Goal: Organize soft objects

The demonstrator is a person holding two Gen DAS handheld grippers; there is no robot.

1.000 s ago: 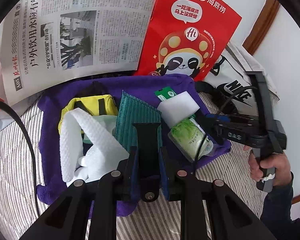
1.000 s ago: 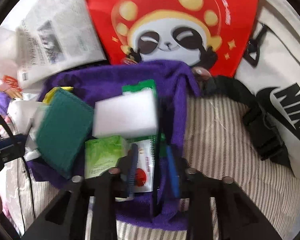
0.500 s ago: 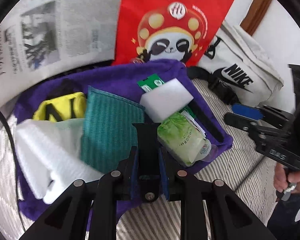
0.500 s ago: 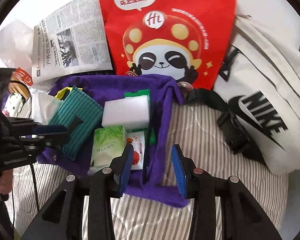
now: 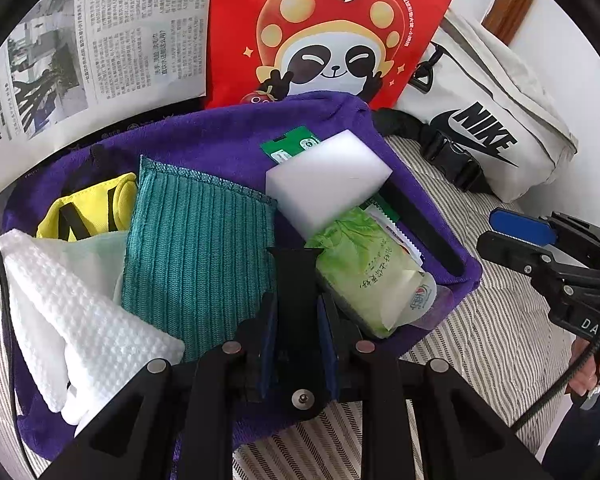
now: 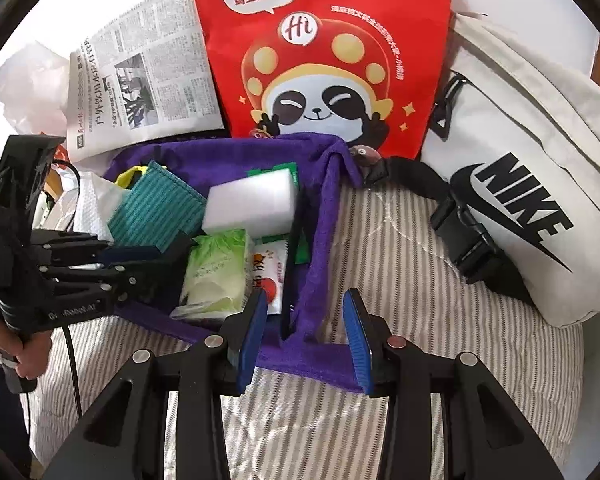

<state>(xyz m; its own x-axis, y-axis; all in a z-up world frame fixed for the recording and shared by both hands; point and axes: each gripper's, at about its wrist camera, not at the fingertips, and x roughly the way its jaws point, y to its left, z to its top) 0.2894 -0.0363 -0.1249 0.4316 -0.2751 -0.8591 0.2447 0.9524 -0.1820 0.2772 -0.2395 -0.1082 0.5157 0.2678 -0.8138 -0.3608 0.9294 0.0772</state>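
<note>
Soft items already sit in the purple cloth bin ahead of the right gripper, jaws apart and empty; the left gripper clamps its black rim strip. The grey fabric waist bag remains outside.

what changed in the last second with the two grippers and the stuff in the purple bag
The right gripper drew back and up from the purple bag's side wall, which had stood between its open fingers. The left gripper moved in closer, keeping its grip on the black strip. The white cloth slumped flatter. The sponge, green cloth and tissue pack stayed put.
</note>
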